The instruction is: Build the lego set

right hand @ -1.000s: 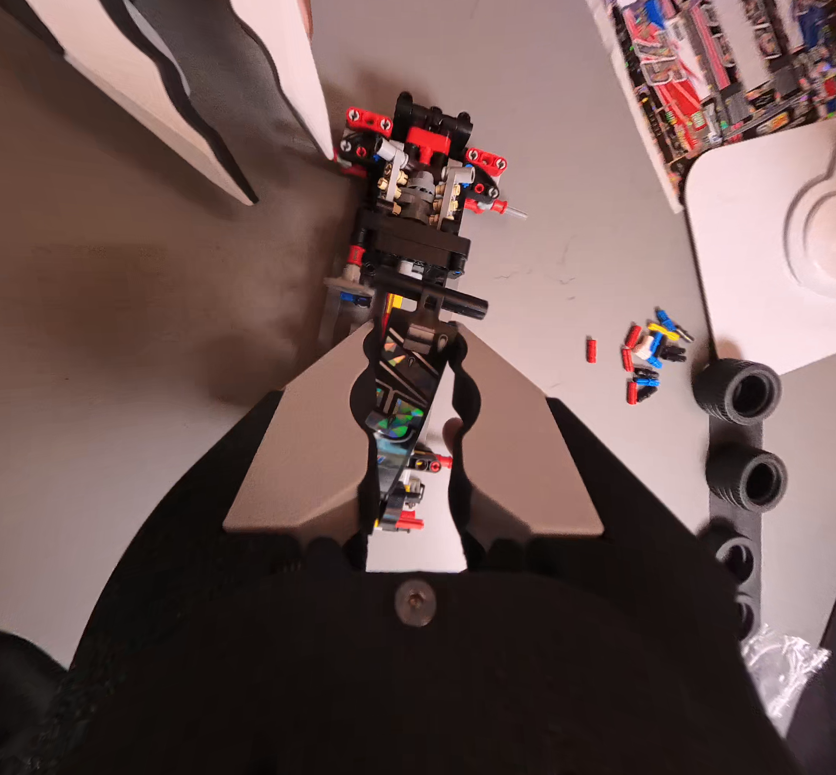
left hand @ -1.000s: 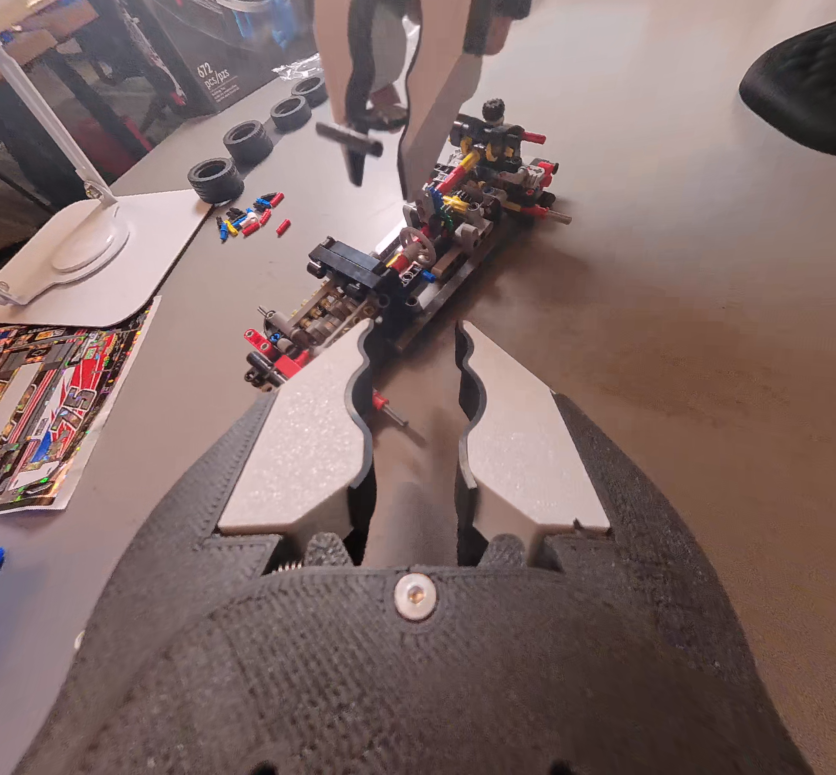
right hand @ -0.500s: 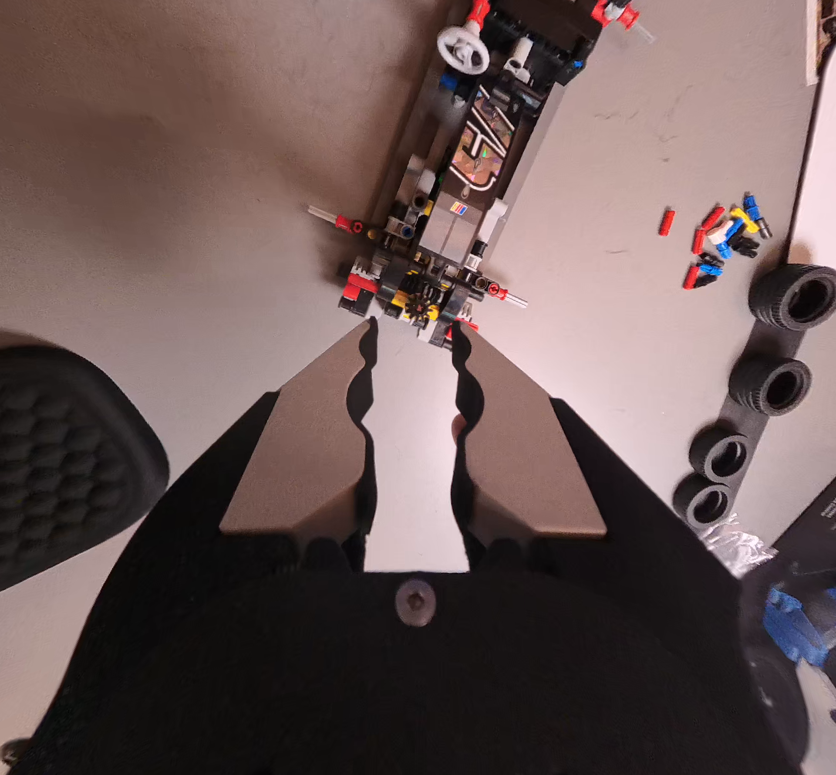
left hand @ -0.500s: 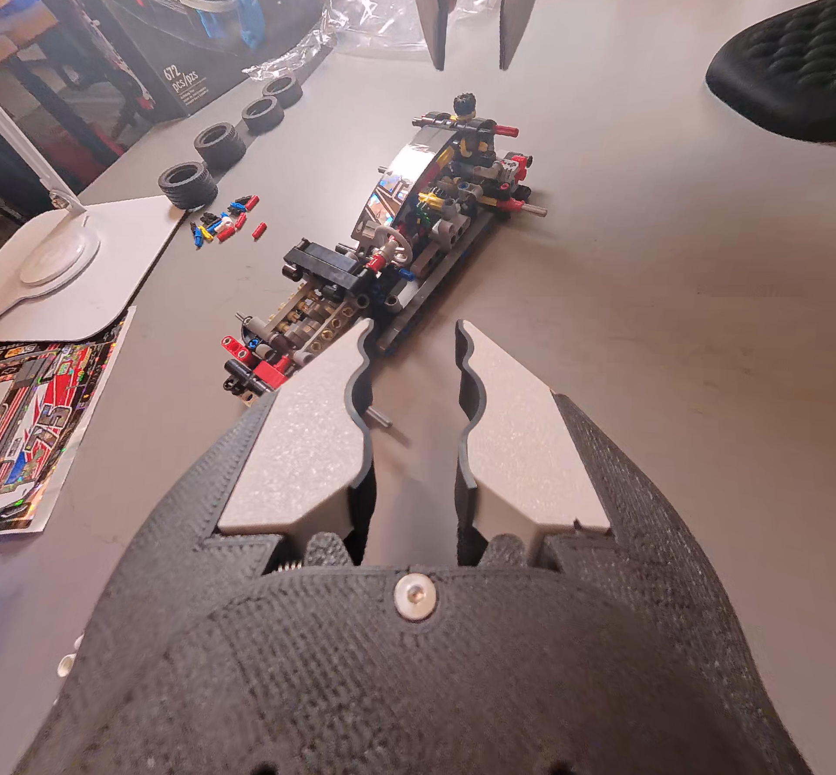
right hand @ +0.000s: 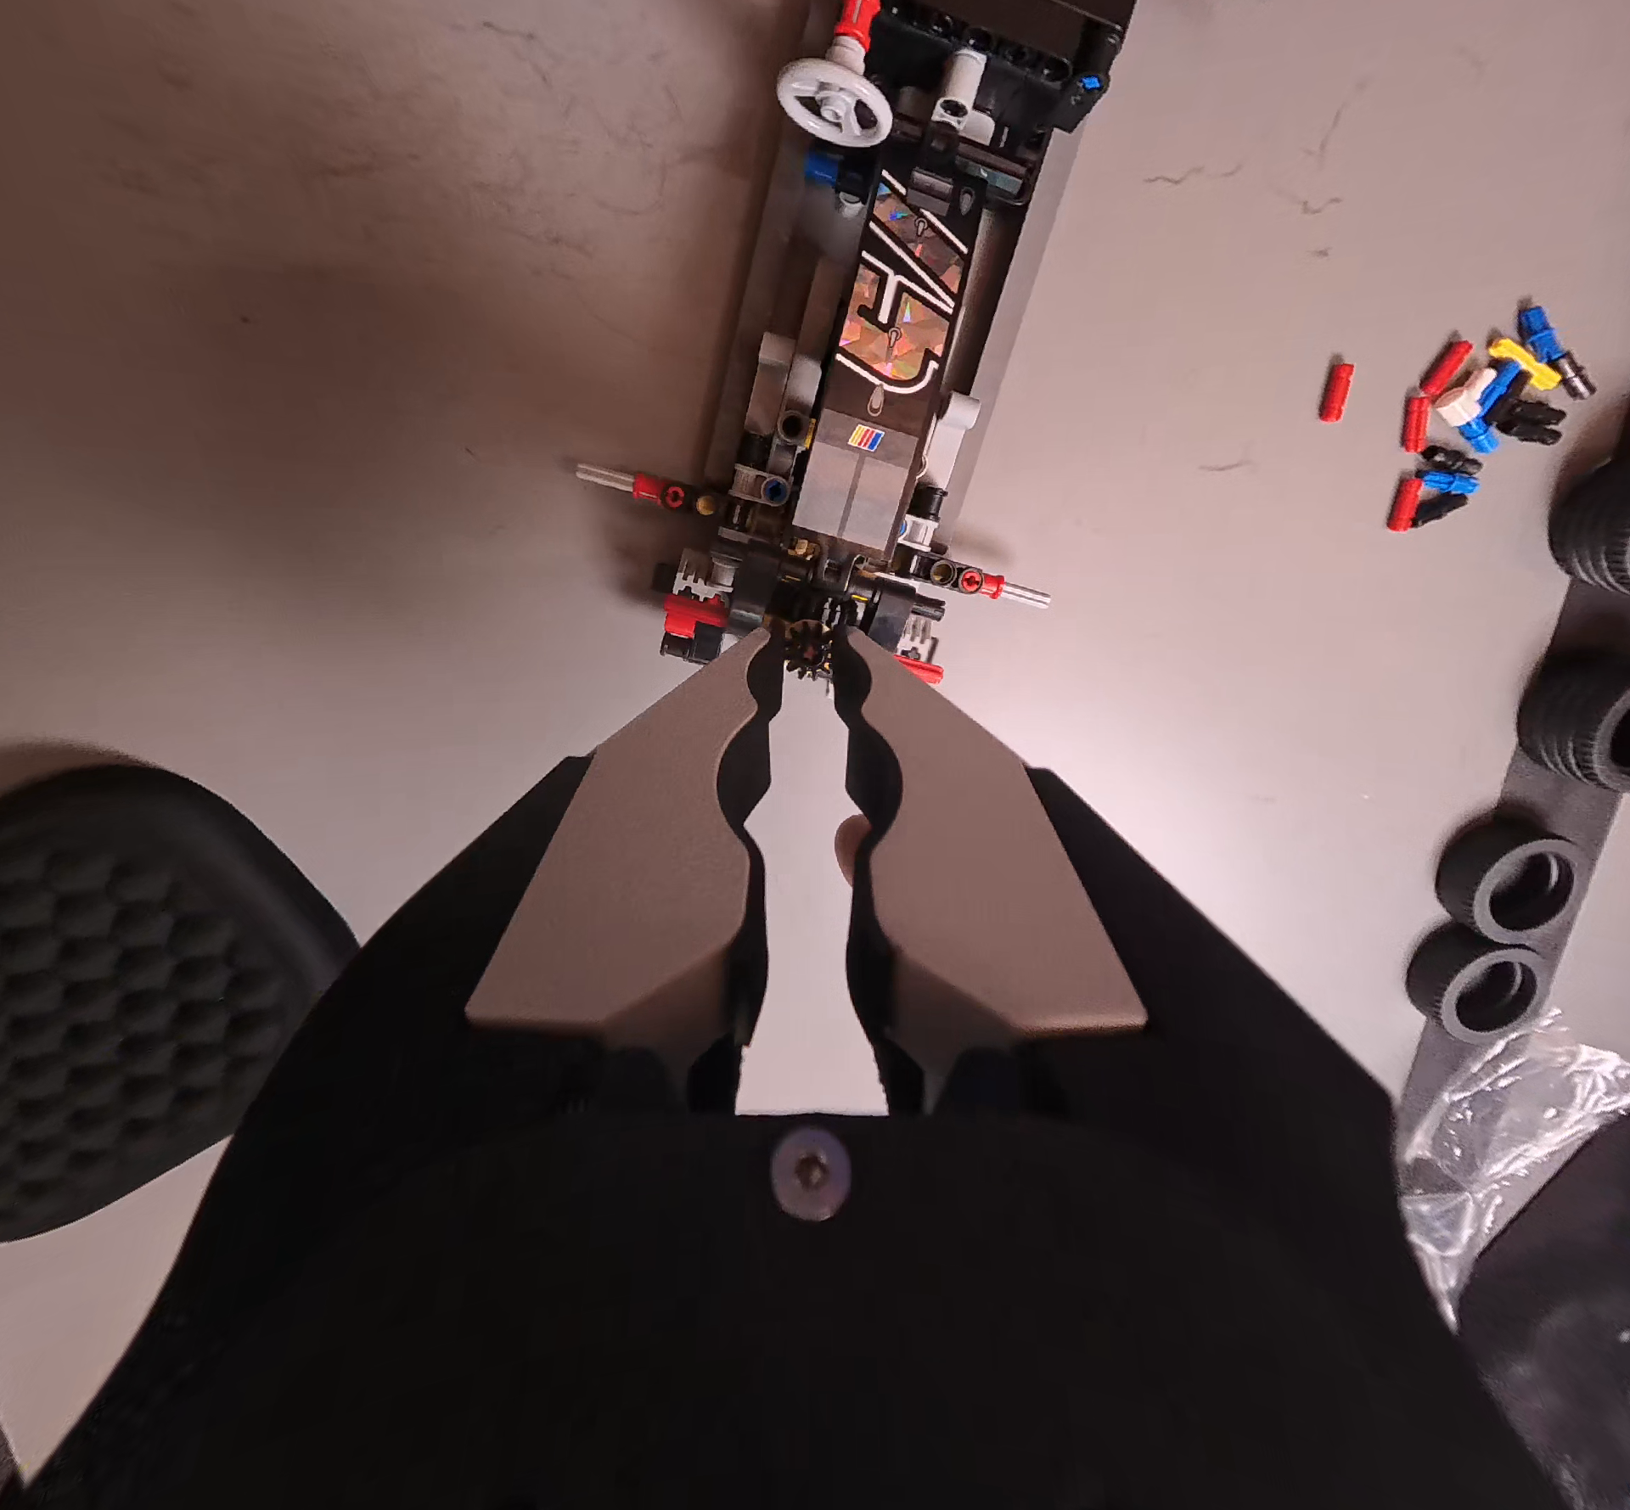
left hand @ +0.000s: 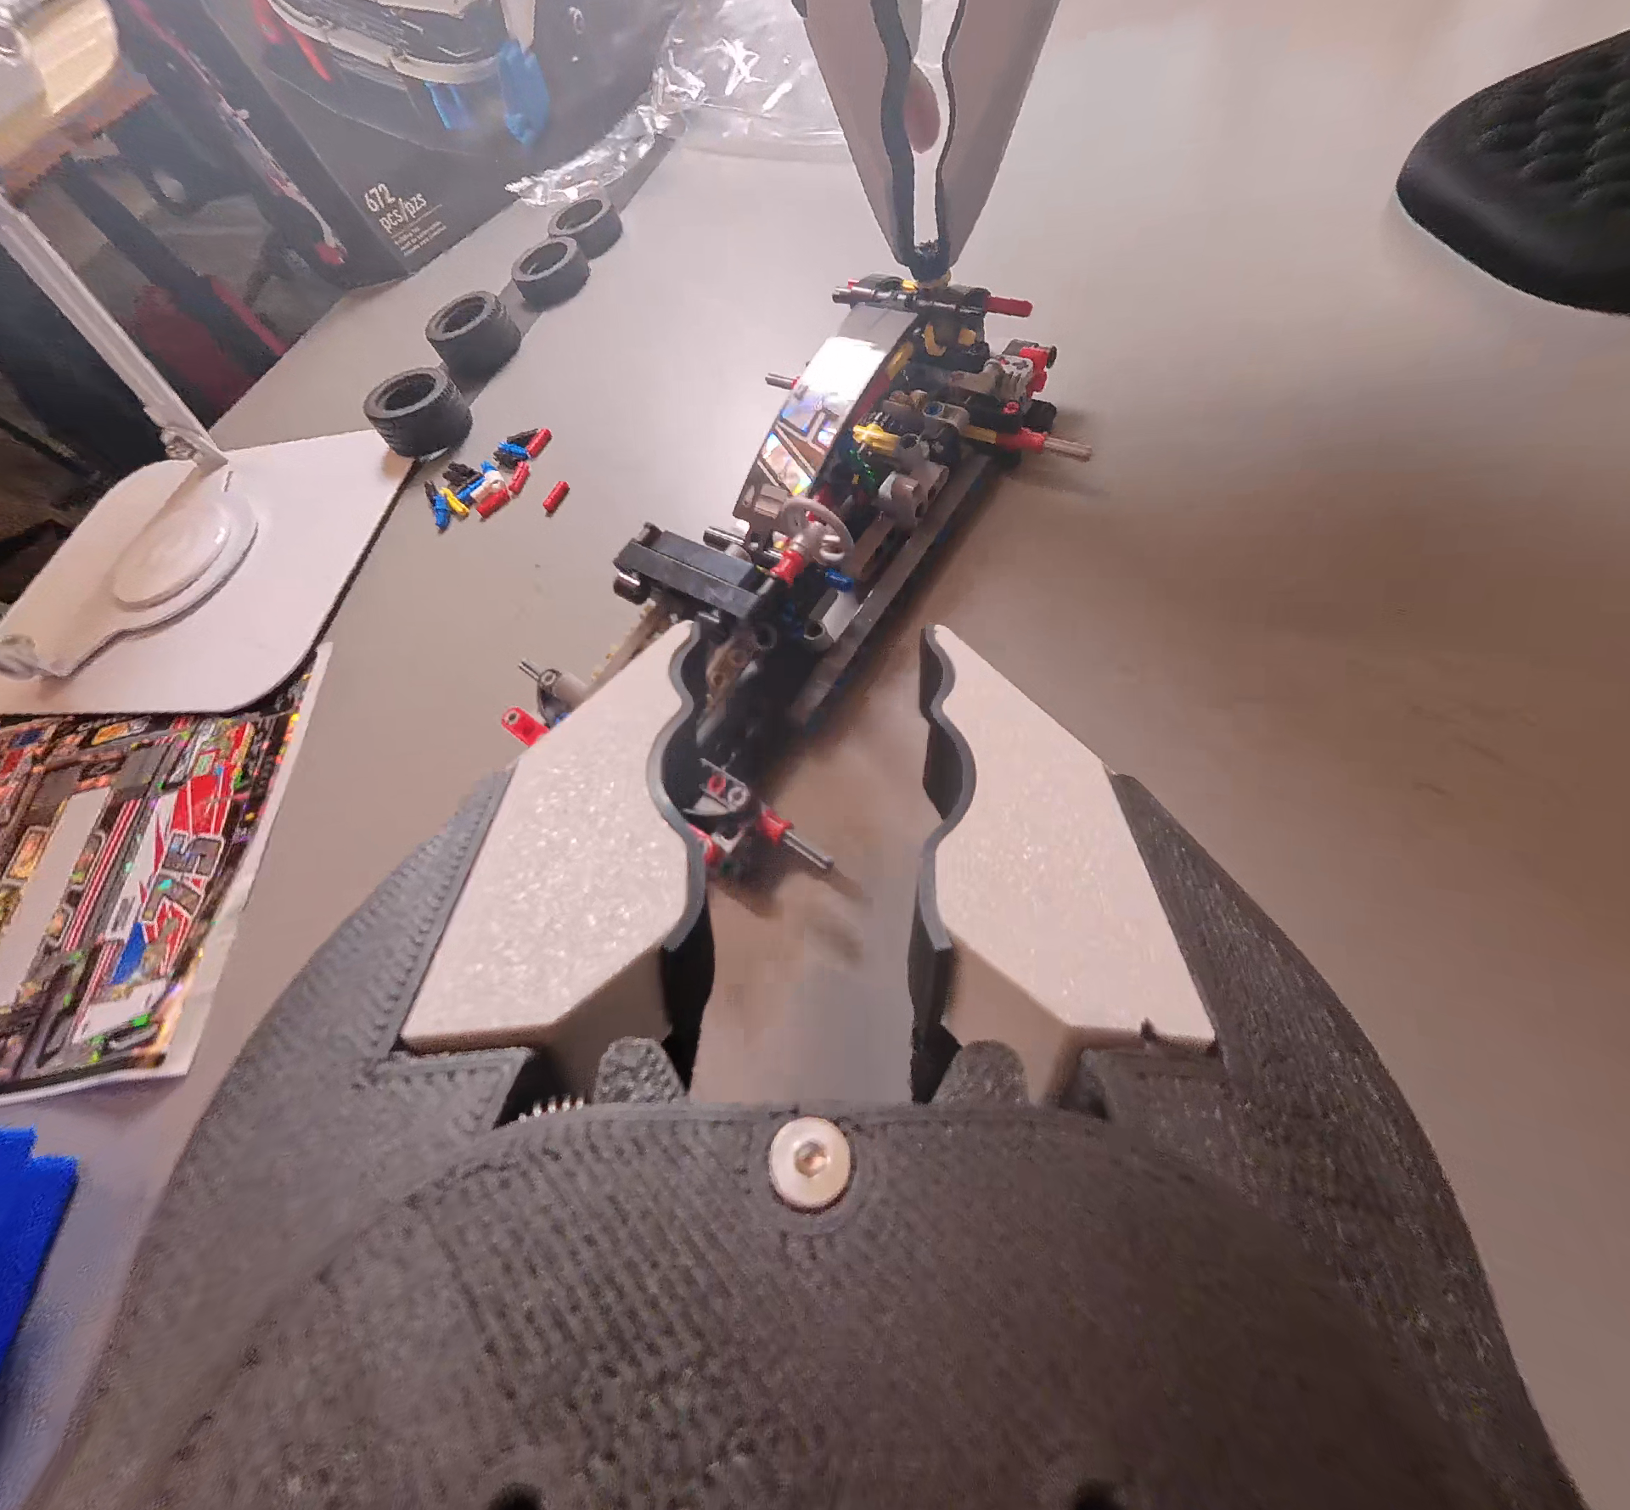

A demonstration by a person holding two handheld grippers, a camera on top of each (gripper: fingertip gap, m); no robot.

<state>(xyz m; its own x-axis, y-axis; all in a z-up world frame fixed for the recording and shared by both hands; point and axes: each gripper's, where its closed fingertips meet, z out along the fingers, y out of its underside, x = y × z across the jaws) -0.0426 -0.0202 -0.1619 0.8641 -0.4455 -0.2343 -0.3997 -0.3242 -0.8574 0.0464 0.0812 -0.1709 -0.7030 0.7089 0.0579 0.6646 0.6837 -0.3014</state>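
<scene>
Both claws closer now: right claw [right hand: 807,656] pinching gear [right hand: 809,649] on chassis [right hand: 891,339]

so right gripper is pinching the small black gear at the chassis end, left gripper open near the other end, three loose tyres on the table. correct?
Not quite: there are four loose tyres, not three; the left wrist view shows all four in a row. The rest holds: the right gripper has closed on the small black gear at the chassis end, and the left gripper is open near the other end.
</scene>
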